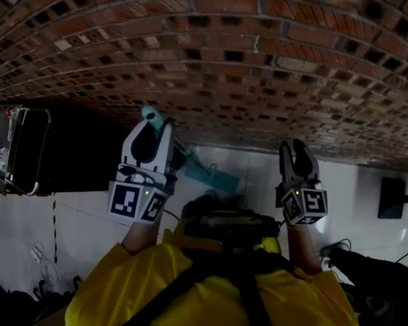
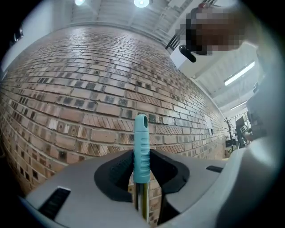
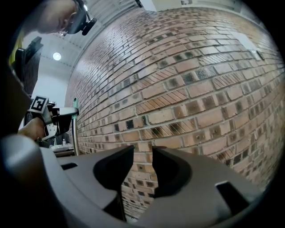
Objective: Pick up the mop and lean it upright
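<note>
The mop's teal ribbed handle point(image 2: 141, 149) stands upright between the jaws of my left gripper point(image 2: 141, 156), which is shut on it, with the metal shaft point(image 2: 142, 202) running down below. In the head view the left gripper point(image 1: 150, 128) holds the handle tip point(image 1: 150, 115) close to the brick wall point(image 1: 225, 45). The teal mop head point(image 1: 216, 176) lies on the white floor between the grippers. My right gripper point(image 1: 298, 148) hovers to the right, apart from the mop. Its jaws point(image 3: 143, 153) are open and empty, facing the bricks. The right gripper view shows the shaft point(image 3: 75, 133) at far left.
A dark framed case point(image 1: 15, 148) stands at the left by the wall. A black box point(image 1: 393, 198) sits on the floor at the right. Cables and dark gear point(image 1: 370, 285) lie at the lower right. The wall is close ahead.
</note>
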Demonstrator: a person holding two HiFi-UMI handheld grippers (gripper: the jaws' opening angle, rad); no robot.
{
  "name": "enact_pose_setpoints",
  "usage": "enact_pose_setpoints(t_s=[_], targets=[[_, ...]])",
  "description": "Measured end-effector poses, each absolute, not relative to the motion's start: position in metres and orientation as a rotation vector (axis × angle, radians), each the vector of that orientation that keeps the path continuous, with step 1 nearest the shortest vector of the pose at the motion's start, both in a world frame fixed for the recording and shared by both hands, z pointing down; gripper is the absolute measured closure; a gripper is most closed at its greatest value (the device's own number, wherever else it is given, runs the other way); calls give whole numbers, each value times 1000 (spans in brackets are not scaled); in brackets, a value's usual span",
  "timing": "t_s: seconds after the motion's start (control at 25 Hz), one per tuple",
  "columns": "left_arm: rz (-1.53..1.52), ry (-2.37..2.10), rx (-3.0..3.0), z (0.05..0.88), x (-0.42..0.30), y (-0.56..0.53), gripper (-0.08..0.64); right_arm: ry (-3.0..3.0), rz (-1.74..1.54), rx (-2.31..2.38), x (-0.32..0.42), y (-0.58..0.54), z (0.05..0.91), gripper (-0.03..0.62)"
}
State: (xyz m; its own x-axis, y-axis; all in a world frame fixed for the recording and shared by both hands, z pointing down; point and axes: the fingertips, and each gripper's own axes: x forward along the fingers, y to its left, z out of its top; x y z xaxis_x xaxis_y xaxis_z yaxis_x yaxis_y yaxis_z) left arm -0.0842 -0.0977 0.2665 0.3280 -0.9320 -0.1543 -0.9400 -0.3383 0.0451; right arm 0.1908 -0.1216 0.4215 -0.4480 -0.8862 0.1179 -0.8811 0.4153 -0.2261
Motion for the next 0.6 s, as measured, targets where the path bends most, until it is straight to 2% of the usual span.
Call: enact_pose_setpoints(t_s=[0.6], targets=[[194,1789,-2488,271,-94,-95,453,2625,-400,-1641,182,-127,424,453]])
